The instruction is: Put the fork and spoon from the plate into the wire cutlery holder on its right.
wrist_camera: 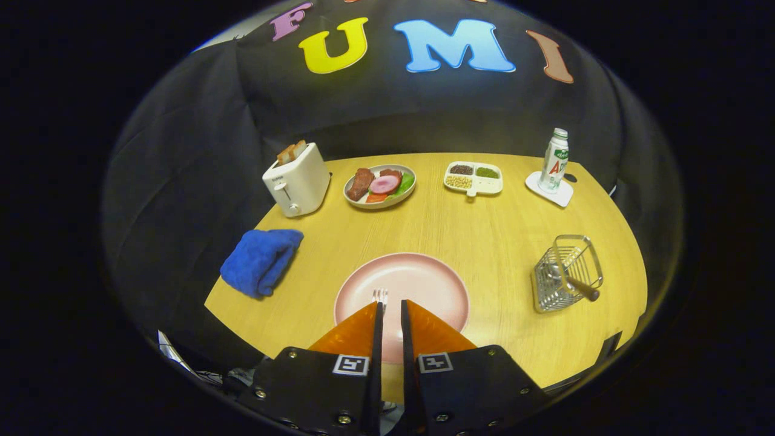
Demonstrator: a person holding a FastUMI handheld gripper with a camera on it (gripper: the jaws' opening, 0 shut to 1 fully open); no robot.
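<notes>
The gripper (388,306) hangs over the near edge of the plate (424,280), its fingers drawn close with a narrow gap. The fork (380,296) shows its tines just past the fingertips; whether both fingers press it, I cannot tell. Right of the plate stands the holder (566,274), with the spoon (578,284) already in it.

A: How many plates? Two: a pink plate (424,275) and a food plate (379,186).

B: One each: toaster (296,180), blue cloth (260,261), divided tray (473,178), bottle (554,160), wire cutlery holder (567,272), fork (379,296)
</notes>
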